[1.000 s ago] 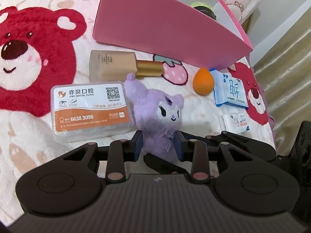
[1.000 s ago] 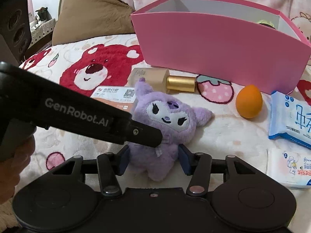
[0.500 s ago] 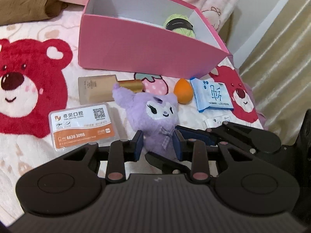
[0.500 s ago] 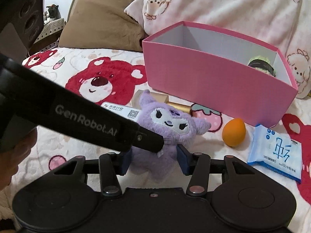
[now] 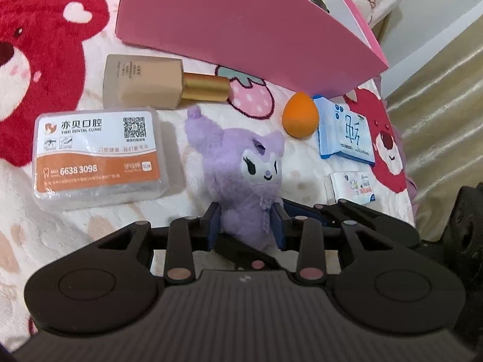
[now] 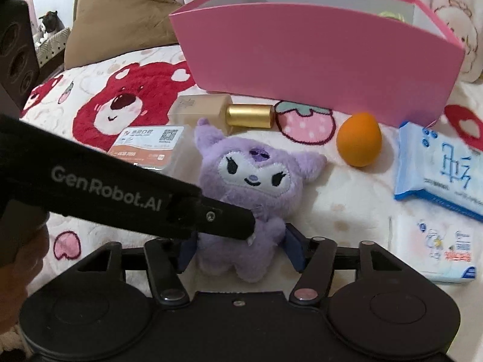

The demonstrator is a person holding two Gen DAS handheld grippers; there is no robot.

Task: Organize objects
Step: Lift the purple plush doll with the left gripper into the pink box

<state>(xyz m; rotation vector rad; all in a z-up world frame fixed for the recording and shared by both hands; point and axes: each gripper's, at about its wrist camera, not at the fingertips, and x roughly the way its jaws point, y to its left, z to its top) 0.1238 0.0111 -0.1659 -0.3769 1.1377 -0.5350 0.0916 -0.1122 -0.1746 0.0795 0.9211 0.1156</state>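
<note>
Left wrist view shows the left gripper (image 5: pixel 246 226) pinching the lower body of a purple plush toy (image 5: pixel 241 175), its blue pads pressed against the fur on both sides. The toy lies on a bear-print blanket (image 5: pixel 45 45), face up, between a clear dental-clinic box (image 5: pixel 98 158) on one side and an orange makeup sponge (image 5: pixel 300 117) on the other. Behind the toy a foundation bottle (image 5: pixel 145 81) with a gold cap lies on its side, just in front of the wall of the pink box (image 5: pixel 241 21). From the right wrist view, the right gripper (image 6: pixel 240 252) has just been opening; its pads now stand slightly off the toy's flanks, with the toy between them. The left gripper's black finger crosses in from the side and meets the toy's middle. A blue wipes pack (image 6: pixel 440 169) and a white tissue pack (image 6: pixel 434 250) lie toward the blanket's edge, apart from the toy.
</note>
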